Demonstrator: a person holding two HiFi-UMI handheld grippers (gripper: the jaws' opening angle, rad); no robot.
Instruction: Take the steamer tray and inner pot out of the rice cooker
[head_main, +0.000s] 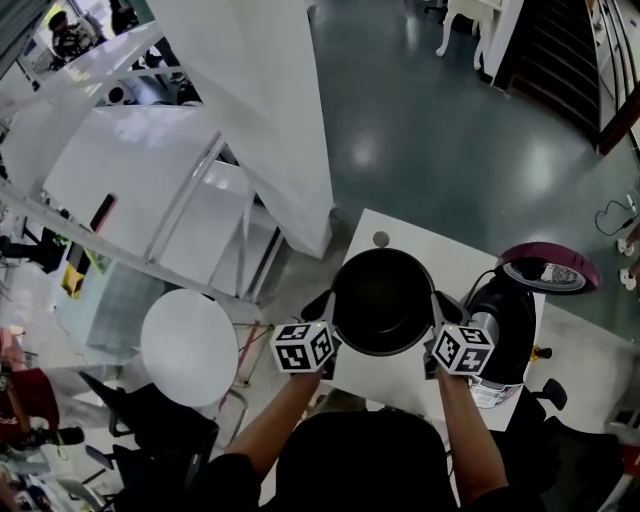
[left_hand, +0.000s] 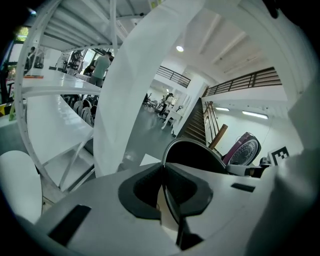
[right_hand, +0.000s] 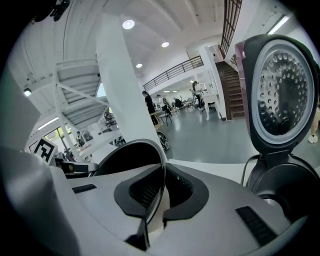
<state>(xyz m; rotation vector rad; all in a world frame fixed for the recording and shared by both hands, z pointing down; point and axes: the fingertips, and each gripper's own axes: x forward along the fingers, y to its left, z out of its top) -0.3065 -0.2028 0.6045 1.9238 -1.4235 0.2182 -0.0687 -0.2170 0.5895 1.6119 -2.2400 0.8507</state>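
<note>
The black inner pot (head_main: 383, 300) hangs over the white table (head_main: 400, 232), held by its rim from both sides. My left gripper (head_main: 325, 308) is shut on the left rim, and the thin metal edge runs between its pads (left_hand: 172, 187). My right gripper (head_main: 440, 312) is shut on the right rim, where the edge again passes between the pads (right_hand: 177, 187). The dark rice cooker (head_main: 505, 320) stands to the right of the pot with its purple lid (head_main: 550, 270) swung open. From the right gripper view the lid's perforated inner plate (right_hand: 282, 90) faces me. No steamer tray is in view.
A small grey disc (head_main: 380, 239) lies on the table's far part. A wide white pillar (head_main: 270, 110) rises beyond the table's left corner. A round white top (head_main: 189, 346) and a black chair (head_main: 150, 430) stand to the left. The cooker's cord (right_hand: 245, 172) runs behind it.
</note>
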